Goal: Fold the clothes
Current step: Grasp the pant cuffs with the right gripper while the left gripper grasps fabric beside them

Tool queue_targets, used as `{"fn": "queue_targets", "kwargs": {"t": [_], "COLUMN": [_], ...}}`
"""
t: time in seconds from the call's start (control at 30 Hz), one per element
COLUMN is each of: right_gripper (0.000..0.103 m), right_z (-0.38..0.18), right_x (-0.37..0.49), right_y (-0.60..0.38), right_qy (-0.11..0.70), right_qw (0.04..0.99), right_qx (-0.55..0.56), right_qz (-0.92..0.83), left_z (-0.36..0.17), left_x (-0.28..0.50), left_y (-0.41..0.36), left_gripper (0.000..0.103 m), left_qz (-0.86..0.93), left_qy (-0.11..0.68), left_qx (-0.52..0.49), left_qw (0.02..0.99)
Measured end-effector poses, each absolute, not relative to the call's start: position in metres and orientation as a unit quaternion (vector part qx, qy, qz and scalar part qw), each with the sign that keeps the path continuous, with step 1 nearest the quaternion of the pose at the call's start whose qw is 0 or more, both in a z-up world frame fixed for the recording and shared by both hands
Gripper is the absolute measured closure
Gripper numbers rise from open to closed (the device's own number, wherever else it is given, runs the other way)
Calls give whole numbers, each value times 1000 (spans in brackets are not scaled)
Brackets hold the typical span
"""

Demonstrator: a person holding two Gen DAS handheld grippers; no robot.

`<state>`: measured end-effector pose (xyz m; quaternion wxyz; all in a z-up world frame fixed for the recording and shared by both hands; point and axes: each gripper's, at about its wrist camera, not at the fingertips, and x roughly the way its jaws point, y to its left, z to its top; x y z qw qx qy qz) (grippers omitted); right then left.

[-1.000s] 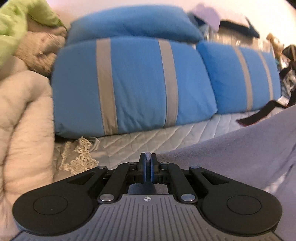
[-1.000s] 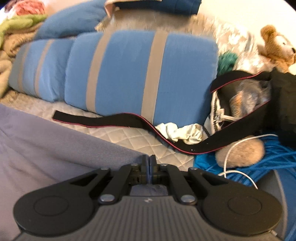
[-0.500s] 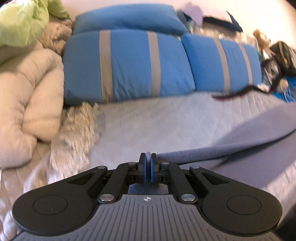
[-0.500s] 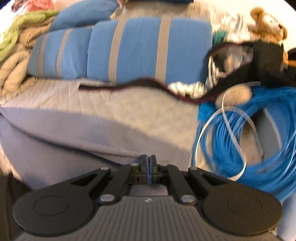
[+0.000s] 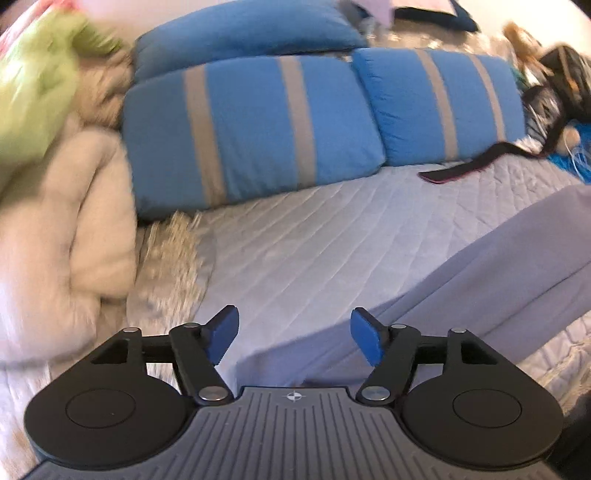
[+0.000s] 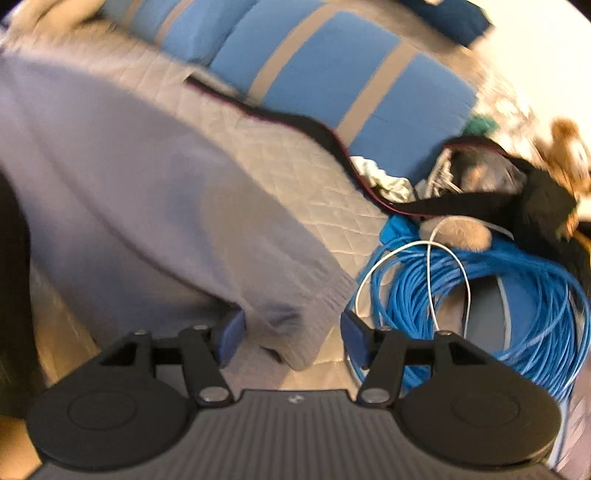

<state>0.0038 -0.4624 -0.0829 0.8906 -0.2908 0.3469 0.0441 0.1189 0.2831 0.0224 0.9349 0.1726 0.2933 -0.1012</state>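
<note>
Grey-purple knit sweater (image 6: 129, 192) lies spread on the quilted grey bed cover (image 5: 314, 251), its ribbed corner (image 6: 295, 317) between the right gripper (image 6: 291, 338) jaws. Those jaws are opening and do not press the cloth. The left gripper (image 5: 294, 341) jaws are opening too, with the sweater edge (image 5: 461, 280) lying under them. Two blue pillows with tan stripes (image 5: 251, 125) lean at the back, with one plain blue pillow (image 5: 243, 33) on top. One coil of blue cable (image 6: 480, 295) and one black strap (image 6: 317, 133) lie beside the sweater.
</note>
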Motion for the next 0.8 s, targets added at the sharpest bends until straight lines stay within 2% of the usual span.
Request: {"fn": "queue_targets", "kwargs": {"t": [0.13, 0.2, 0.43, 0.6, 0.8], "right_gripper": [31, 26, 21, 20, 20], "right_z": [-90, -83, -63, -66, -98], "right_x": [10, 18, 49, 40, 9], "right_y": [-457, -459, -482, -481, -466], "right_qy": [351, 348, 336, 334, 337], "right_qw": [855, 846, 849, 846, 821], "right_qx": [-377, -398, -402, -407, -451], "right_qz": [59, 70, 71, 84, 100], "left_z": [47, 56, 74, 63, 32], "left_x": [123, 124, 130, 128, 112], "left_y": [219, 189, 96, 43, -21], "left_gripper": [32, 27, 24, 24, 24], "left_qz": [-154, -177, -240, -249, -269], "left_qy": [279, 264, 234, 249, 253], "left_qx": [220, 224, 197, 191, 235], "left_qw": [922, 921, 922, 916, 899]}}
